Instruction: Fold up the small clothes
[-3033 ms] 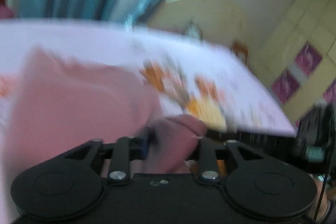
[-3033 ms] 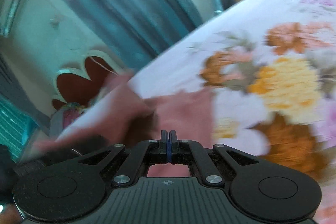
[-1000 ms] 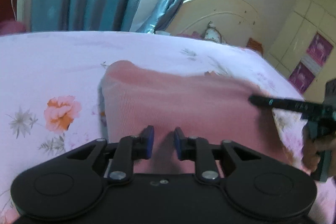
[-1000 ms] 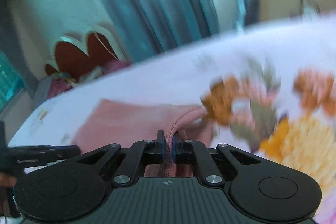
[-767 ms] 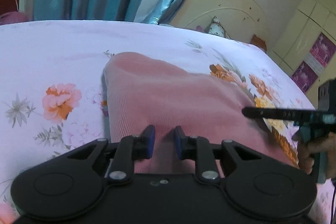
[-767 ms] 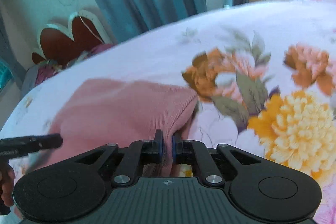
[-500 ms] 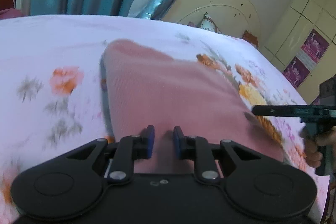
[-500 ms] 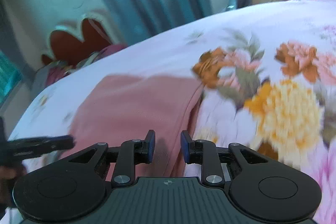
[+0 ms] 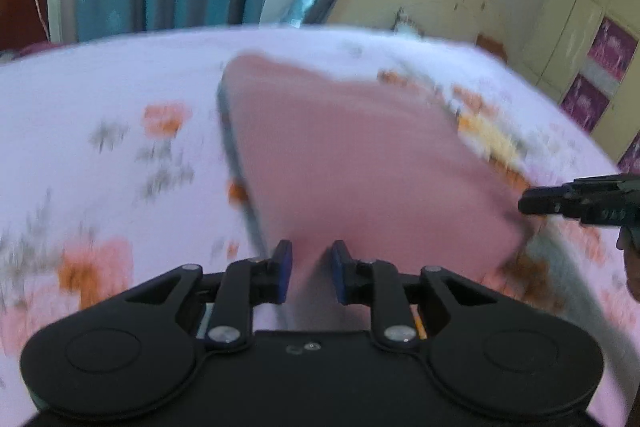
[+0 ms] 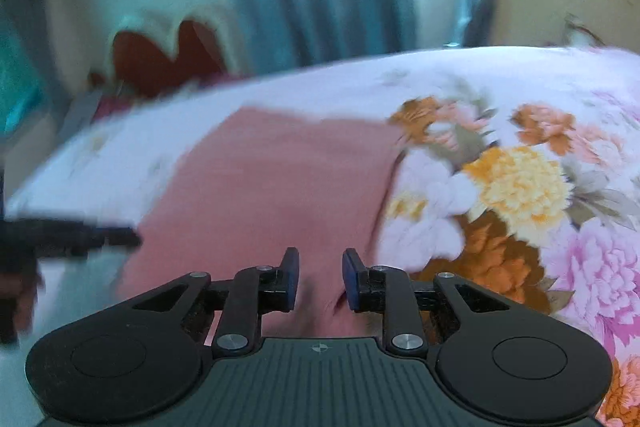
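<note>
Two wrist-camera views of a bed, both smeared by motion blur. Reading the left wrist view from left to right: a floral bedsheet [image 9: 100, 155], white with orange and pink flowers, fills the left side. In the middle lies the pink garment [image 9: 352, 155], spread flat on the sheet with one long straight edge along its left side; it looks folded at least once, though blur hides the layers. The left gripper [image 9: 308, 271] sits at the garment's near edge with its jaws parted and nothing between them, the pink cloth showing through the gap. At the far right, the right gripper [image 9: 532, 203] reaches in from the side, its tip just beside the garment's right corner.

In the right wrist view, the left gripper appears as a dark bar at the far left, near the garment's left edge. The garment occupies the centre, and the right gripper's jaws are also spread apart and empty, above the near hem. Large yellow, orange and pink flowers on the sheet fill the right side.

Risks from here: with both tools released and low over the cloth, a jaw tip could snag the top layer and drag the fold open. A re-grasp might also pinch the bedsheet along with the garment, or catch only one layer, leaving the next fold crooked.
</note>
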Demonstrator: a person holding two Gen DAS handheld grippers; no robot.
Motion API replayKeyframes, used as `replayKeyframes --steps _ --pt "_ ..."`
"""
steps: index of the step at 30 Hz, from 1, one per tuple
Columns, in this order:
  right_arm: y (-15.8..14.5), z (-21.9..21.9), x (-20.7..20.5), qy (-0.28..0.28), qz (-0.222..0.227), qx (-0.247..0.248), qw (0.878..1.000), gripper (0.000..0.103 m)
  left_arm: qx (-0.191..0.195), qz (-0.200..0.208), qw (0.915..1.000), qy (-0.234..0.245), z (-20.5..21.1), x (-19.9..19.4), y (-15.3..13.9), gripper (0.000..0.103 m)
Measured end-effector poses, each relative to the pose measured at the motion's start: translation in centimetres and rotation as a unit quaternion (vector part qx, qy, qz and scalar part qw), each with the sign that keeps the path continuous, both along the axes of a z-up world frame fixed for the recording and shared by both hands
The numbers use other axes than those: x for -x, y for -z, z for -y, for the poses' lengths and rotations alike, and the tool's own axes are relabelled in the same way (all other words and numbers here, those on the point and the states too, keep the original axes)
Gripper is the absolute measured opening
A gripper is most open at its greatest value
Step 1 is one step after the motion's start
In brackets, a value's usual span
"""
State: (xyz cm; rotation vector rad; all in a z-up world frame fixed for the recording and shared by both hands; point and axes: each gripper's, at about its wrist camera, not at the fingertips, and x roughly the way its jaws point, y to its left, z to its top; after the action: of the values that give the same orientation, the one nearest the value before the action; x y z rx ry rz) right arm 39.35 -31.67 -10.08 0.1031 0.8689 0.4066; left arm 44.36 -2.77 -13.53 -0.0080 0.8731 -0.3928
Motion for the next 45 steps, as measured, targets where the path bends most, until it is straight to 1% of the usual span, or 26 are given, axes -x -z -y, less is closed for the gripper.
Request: replayKeyframes --steps 1,4,6,7,8,10,13,15,17,18,19,21,25,28,30,31,32,34,35,38,40,41,42,43,44,45 --pt "1.5 -0.4 -0.3 0.006 -0.035 0.038 0.999 0.024 -0.011 -0.013 0.9998 -0.005 -0.2 0.2 0.9 0.025" --pt "1.9 1.0 0.1 0.044 -0.053 -0.008 0.998 0.024 0.009 -0.020 0.9995 -0.024 -1.6 0.7 1.1 0.030" --pt "0.2 0.9 0.9 0.054 -0.026 -0.006 0.998 0.024 0.003 -0.008 0.9995 -0.029 -2.0 0.9 0.3 0.034" --pt "-0.6 0.7 1.1 0.054 -0.010 -0.008 0.998 0.024 0.006 0.002 0.9994 -0.034 -2.3 0.9 -0.3 0.044" --pt "-1.5 0.4 1.2 0.057 0.008 -0.012 0.998 0.024 0.011 0.010 0.9992 -0.038 -2.5 0.8 -0.7 0.063" --pt "-3.1 -0.6 1.0 0.063 0.046 -0.018 0.997 0.024 0.022 0.031 0.9978 -0.054 -2.7 0.0 -1.6 0.086" --pt "-3.8 -2.8 -1.0 0.065 0.058 -0.024 0.996 0.024 0.029 0.019 0.9983 -0.046 -1.8 -2.1 -1.8 0.071" --pt "-3.2 -4.0 -2.2 0.066 0.051 -0.018 0.996 0.024 0.025 0.010 0.9985 -0.046 -1.2 -3.2 -1.2 0.070" --pt "-2.1 -5.2 -3.0 0.069 0.043 -0.004 0.997 0.024 0.009 -0.017 0.9987 -0.046 -0.6 -4.1 0.1 0.072" --pt "-1.1 -5.9 -3.4 0.069 0.027 0.025 0.997 0.024 0.007 -0.029 0.9986 -0.043 -0.6 -4.4 0.8 0.073" --pt "0.5 -6.5 -4.3 0.068 -0.008 0.059 0.996 0.024 0.015 -0.032 0.9984 -0.045 -0.8 -4.5 1.3 0.076" --pt "1.4 -6.7 -4.0 0.068 0.002 0.065 0.996 0.024 0.024 -0.031 0.9982 -0.046 -1.1 -4.4 1.6 0.076" --pt "0.6 -6.4 -4.1 0.067 0.003 0.064 0.996 0.024 0.023 -0.030 0.9982 -0.048 -1.6 -4.2 0.7 0.076" --pt "-1.4 -6.0 -3.1 0.073 0.049 0.038 0.995 0.024 0.039 0.000 0.9960 -0.080 -2.6 -4.0 -0.6 0.067" --pt "-1.9 -6.0 -3.4 0.060 0.070 0.028 0.995 0.024 0.049 0.004 0.9935 -0.103 -3.5 -4.2 -0.8 0.066" --pt "-1.9 -6.2 -3.7 0.053 0.071 0.028 0.996 0.024 0.033 -0.005 0.9934 -0.109 -3.4 -4.6 -0.5 0.066" --pt "-1.3 -6.3 -4.2 0.048 0.060 0.032 0.997 0.024 0.016 -0.017 0.9938 -0.109 -3.3 -5.0 0.1 0.067" --pt "1.4 -6.6 -5.9 0.048 -0.002 0.071 0.996 0.024 0.003 -0.037 0.9927 -0.115 -3.3 -5.6 1.2 0.069" --pt "1.7 -6.1 -5.9 0.051 0.006 0.056 0.997 0.024 0.001 -0.040 0.9923 -0.117 -3.3 -5.8 1.4 0.069" --pt "1.1 -5.2 -6.3 0.046 -0.011 0.041 0.998 0.024 -0.036 -0.044 0.9920 -0.113 -2.9 -6.1 1.0 0.066" --pt "0.4 -4.0 -6.5 0.047 -0.024 0.015 0.999 0.024 -0.028 -0.042 0.9925 -0.112 -3.0 -6.0 0.4 0.068" --pt "0.0 -3.2 -6.4 0.053 -0.025 -0.001 0.998 0.025 -0.021 -0.037 0.9921 -0.118 -3.2 -5.9 0.1 0.074" --pt "-0.3 -2.2 -6.5 0.061 -0.025 -0.020 0.998 0.040 -0.014 -0.031 0.9915 -0.126 -3.3 -5.9 -0.3 0.078" --pt "-0.5 -1.1 -6.6 0.066 -0.024 -0.045 0.996 0.070 -0.005 -0.023 0.9912 -0.130 -3.4 -5.9 -0.6 0.086" --pt "-0.7 -0.4 -6.7 0.076 -0.022 -0.060 0.995 0.078 0.012 -0.016 0.9910 -0.132 -3.5 -5.8 -1.1 0.093" --pt "-0.8 0.6 -7.2 0.081 -0.024 -0.077 0.993 0.079 0.029 -0.012 0.9902 -0.136 -3.6 -6.0 -1.4 0.094"
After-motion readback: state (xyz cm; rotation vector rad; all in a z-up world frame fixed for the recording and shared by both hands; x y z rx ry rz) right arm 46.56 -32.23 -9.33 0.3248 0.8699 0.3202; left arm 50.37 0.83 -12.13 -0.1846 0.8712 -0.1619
